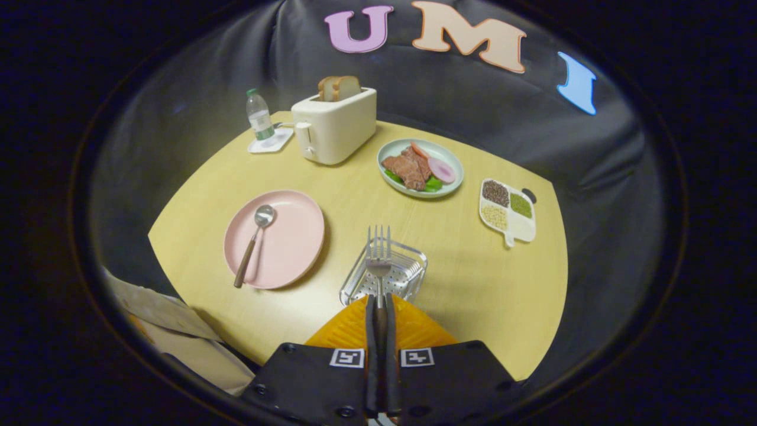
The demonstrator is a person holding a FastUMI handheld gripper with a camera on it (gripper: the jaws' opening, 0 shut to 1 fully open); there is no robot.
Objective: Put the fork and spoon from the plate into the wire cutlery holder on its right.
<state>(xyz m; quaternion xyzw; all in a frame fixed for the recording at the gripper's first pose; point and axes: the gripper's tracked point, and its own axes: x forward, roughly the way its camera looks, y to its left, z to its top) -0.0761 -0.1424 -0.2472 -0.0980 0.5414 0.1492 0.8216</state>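
My gripper [379, 303] is shut on the fork [378, 254], gripping its handle so the tines point forward. The fork hangs above the wire cutlery holder [408, 278], a low metal basket just ahead of the fingers. To the left of the holder sits the pink plate [290, 236]. A spoon [254, 242] with a brown handle lies on the plate, bowl toward the far side.
On the yellow table [473, 284] stand a white toaster [334, 124] with bread, a water bottle [259, 115] on a small tray, a green plate of food [421, 167] and a white divided dish of grains [507, 212]. The table's front edge lies near the fingers.
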